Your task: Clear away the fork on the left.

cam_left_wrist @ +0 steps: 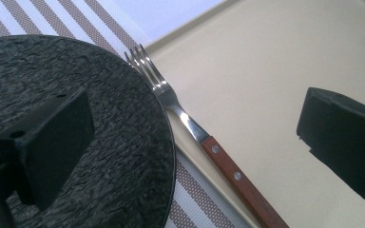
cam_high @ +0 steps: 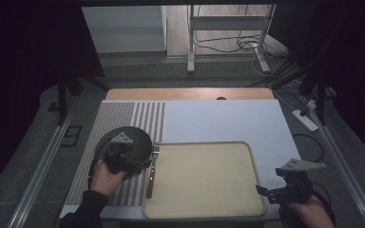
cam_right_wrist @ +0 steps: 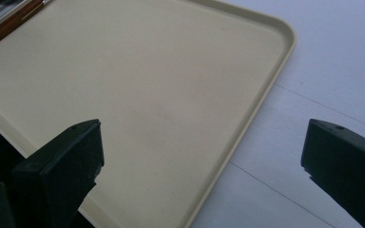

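Jaws of both grippers stand wide apart with nothing between them. At the near right corner of the tray (cam_high: 204,209), the right gripper (cam_high: 271,192) hovers, its blunt black jaws straddling the tray's rounded corner rim in the right gripper view. That tray is a wide, shallow, cream-coloured rectangle with soft corners and a low raised lip, smooth and matte. Just left of the tray, the left gripper (cam_high: 140,166) is held over the near right edge of a round black plate (cam_high: 140,137), whose surface is rough and slate-like in the left gripper view. Between plate and tray lies a fork (cam_high: 151,173), just beside the tray's left rim: shiny steel tines and neck, a reddish-brown wooden handle with two metal rivets. Its long axis runs along that rim, tines pointing away from the person, handle toward them. Plate and fork lie on a brown-and-white striped placemat (cam_high: 123,114); beyond the tray spreads a plain white sheet (cam_high: 218,118).
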Demonstrator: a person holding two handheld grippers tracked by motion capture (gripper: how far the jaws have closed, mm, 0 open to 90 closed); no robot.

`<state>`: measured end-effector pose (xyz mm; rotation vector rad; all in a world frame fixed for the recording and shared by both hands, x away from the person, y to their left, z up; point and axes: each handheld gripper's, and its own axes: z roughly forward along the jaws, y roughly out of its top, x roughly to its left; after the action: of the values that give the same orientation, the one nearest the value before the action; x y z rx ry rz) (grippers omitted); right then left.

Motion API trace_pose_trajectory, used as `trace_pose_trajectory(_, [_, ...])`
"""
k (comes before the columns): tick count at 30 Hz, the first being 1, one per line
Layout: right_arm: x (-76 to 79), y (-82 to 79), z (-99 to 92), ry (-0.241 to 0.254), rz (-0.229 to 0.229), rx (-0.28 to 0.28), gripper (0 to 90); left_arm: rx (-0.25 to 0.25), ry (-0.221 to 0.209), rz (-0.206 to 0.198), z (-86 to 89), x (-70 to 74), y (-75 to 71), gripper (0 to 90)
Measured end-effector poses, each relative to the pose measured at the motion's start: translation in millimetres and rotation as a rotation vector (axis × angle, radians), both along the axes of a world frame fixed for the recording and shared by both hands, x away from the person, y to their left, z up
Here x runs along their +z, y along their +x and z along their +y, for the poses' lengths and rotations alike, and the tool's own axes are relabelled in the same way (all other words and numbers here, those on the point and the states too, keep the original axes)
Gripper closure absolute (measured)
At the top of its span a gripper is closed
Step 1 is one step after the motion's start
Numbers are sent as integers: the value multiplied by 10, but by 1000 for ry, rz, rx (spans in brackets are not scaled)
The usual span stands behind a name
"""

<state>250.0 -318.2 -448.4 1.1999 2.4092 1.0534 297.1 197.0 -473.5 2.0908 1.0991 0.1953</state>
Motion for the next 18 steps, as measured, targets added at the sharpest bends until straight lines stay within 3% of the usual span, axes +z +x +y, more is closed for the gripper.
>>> trace_pose_trajectory(18, [1, -1, -1, 0, -2, 2, 10, 26, -15, -30, 130, 3, -263, 0])
